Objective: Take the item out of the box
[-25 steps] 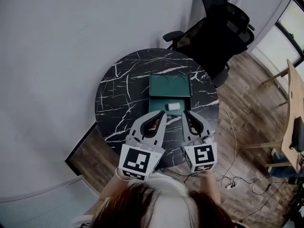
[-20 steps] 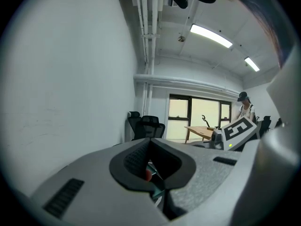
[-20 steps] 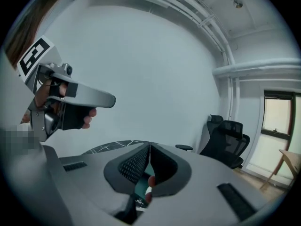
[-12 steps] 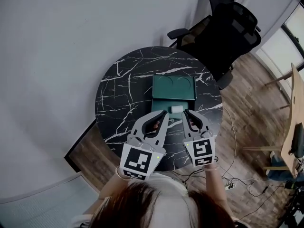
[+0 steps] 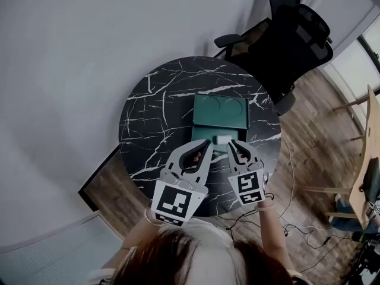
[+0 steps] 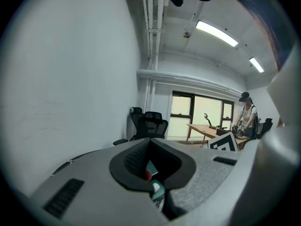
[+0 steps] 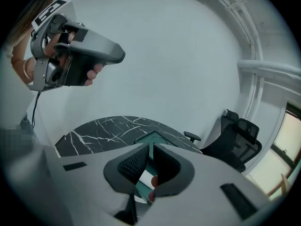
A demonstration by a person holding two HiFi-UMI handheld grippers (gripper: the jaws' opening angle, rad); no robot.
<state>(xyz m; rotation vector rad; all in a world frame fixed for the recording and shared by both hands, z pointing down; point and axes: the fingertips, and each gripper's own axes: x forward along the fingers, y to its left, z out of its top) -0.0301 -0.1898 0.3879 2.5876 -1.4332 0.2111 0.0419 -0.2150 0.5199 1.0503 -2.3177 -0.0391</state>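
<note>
On the round black marble table [image 5: 151,117] sits an open green box [image 5: 208,110]. At its near edge hover the left gripper [image 5: 206,143] and right gripper [image 5: 232,143], both closed on nothing. A white cylindrical item [image 5: 223,139] lies inside the box.

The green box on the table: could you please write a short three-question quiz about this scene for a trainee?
1. True or false: the white item lies inside the green box.
2. The right gripper has its jaws: A wide apart; B together; C out of view.
3. What stands beyond the round table?
Key: 1 true; 2 B; 3 a black office chair.
</note>
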